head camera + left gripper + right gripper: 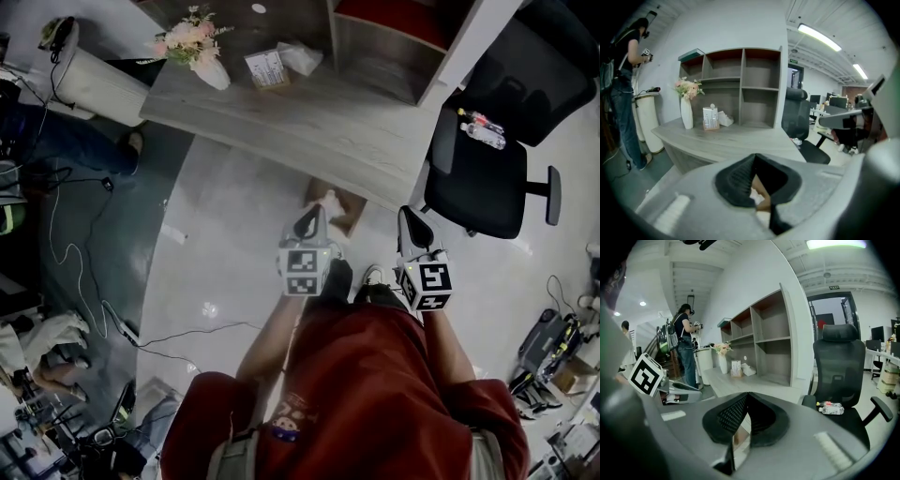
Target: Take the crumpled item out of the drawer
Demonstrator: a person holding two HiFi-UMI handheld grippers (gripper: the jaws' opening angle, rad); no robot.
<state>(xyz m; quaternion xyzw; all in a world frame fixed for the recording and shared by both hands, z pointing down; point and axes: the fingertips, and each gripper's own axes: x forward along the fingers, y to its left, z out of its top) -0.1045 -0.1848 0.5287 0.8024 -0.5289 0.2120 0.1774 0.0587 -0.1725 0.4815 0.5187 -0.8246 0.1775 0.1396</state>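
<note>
In the head view a brown drawer (353, 210) stands open on the floor side of the grey desk (281, 117). A white crumpled item (330, 200) lies in it. My left gripper (307, 223) hangs just short of the drawer, its tips over the item's near side, and its jaws are shut with nothing held. My right gripper (411, 225) is level with it further right, beside the drawer, also shut and empty. In the left gripper view the dark pads (740, 180) meet at the tip (754, 157). In the right gripper view the jaws (748, 394) close to a thin slit.
A black office chair (487, 183) with a water bottle (482, 128) on its seat stands right of the drawer. On the desk are a vase of flowers (199, 52), a small box (266, 68) and a shelf unit (394, 47). Cables (84, 281) trail over the floor at left, where another person (623, 84) stands.
</note>
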